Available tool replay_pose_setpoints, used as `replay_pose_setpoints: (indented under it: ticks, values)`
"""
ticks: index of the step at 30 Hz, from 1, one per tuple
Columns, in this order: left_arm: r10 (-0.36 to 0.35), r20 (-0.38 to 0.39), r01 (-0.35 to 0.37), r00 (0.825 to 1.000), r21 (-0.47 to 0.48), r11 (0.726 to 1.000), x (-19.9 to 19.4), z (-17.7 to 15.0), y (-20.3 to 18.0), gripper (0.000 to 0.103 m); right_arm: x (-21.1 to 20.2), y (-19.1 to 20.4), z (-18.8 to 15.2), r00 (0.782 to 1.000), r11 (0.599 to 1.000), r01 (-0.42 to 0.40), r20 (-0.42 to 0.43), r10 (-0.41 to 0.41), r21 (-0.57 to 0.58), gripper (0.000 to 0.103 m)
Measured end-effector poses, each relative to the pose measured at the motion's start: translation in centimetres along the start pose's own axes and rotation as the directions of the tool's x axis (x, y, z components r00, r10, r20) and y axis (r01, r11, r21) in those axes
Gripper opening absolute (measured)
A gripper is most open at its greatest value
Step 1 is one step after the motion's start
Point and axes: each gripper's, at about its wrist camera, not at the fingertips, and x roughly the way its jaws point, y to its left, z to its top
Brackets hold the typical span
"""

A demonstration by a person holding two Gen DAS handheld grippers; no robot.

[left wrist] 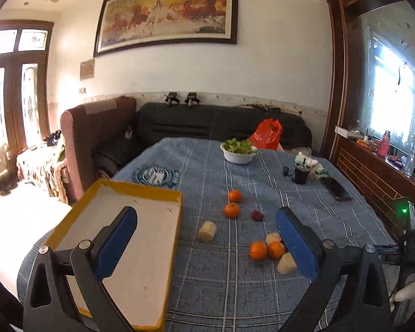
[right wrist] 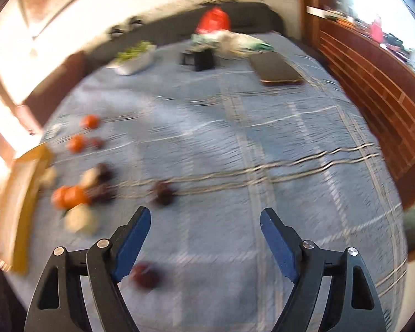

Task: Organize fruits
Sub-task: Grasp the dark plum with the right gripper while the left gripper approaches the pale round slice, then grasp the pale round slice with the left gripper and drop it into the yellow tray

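My left gripper hangs open and empty above the blue checked cloth, its left finger over a yellow-rimmed cardboard tray. Right of the tray lie two oranges, a dark red fruit, a pale chunk, and a cluster of two more oranges and pale chunks. The right wrist view is blurred. My right gripper is open with nothing gripped. One dark red fruit lies on the cloth below, near its left finger, and another lies ahead. The orange pair and tray are at the left.
At the far end stand a white bowl of greens, a black cup, a crumpled wrapper and a phone. A red bag sits on the dark sofa behind. A wooden cabinet runs along the right.
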Motion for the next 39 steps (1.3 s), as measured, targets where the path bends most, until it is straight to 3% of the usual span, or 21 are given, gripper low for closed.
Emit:
replay_pose_setpoints:
  ticks: [2, 4, 9, 13, 21, 25, 31, 32, 33, 36, 39]
  values:
    - [-0.068, -0.104, 0.065, 0.992, -0.039, 0.997, 2.5, -1.6, -0.3, 0.100, -0.6, 1.4, -1.7, 0.998, 0.997, -0.060, -0.007, 0.059, -0.041, 0.085]
    - [-0.121, -0.186, 0.110, 0.975, -0.067, 0.992, 4.6, -3.1, -0.8, 0.100, -0.5, 2.6, -3.0, 0.996, 0.993, -0.091, -0.018, 0.090, -0.074, 0.076]
    - [-0.198, -0.303, 0.199, 0.932, -0.028, 0.980, 7.6, -5.7, -3.6, 0.065, 1.3, 4.2, -4.7, 0.990, 0.983, -0.130, -0.075, 0.121, -0.132, 0.056]
    - [-0.242, -0.346, 0.262, 0.907, 0.013, 0.965, 9.0, -6.4, -6.1, 0.063, 2.7, 4.7, -5.0, 0.988, 0.977, -0.138, -0.089, 0.125, -0.161, 0.038]
    - [-0.260, -0.413, 0.320, 0.873, 0.080, 0.944, 12.6, -6.9, -9.9, 0.063, 2.5, 3.9, -5.0, 0.982, 0.973, -0.181, -0.080, 0.171, -0.142, 0.036]
    - [-0.281, -0.456, 0.348, 0.844, 0.068, 0.935, 14.4, -7.4, -10.9, 0.064, 2.4, 3.9, -5.0, 0.980, 0.971, -0.191, -0.079, 0.182, -0.141, 0.037]
    - [-0.268, -0.477, 0.352, 0.837, 0.094, 0.931, 15.7, -8.3, -12.7, 0.060, 2.4, 4.0, -5.0, 0.980, 0.971, -0.195, -0.075, 0.186, -0.141, 0.038]
    - [-0.260, -0.479, 0.346, 0.839, 0.100, 0.933, 15.9, -8.4, -12.9, 0.045, 2.4, 4.0, -5.0, 0.980, 0.971, -0.196, -0.075, 0.187, -0.140, 0.038]
    - [-0.239, -0.484, 0.330, 0.842, 0.111, 0.938, 16.1, -8.4, -13.0, 0.038, 2.4, 4.0, -5.0, 0.980, 0.971, -0.196, -0.075, 0.186, -0.140, 0.038]
    - [-0.248, -0.483, 0.325, 0.839, 0.080, 0.942, 15.9, -8.3, -12.4, 0.038, 2.4, 4.0, -5.0, 0.980, 0.971, -0.195, -0.075, 0.186, -0.141, 0.038]
    - [-0.251, -0.467, 0.306, 0.848, 0.045, 0.951, 15.2, -8.0, -11.3, 0.038, 2.3, 3.9, -5.0, 0.980, 0.971, -0.196, -0.074, 0.187, -0.138, 0.038]
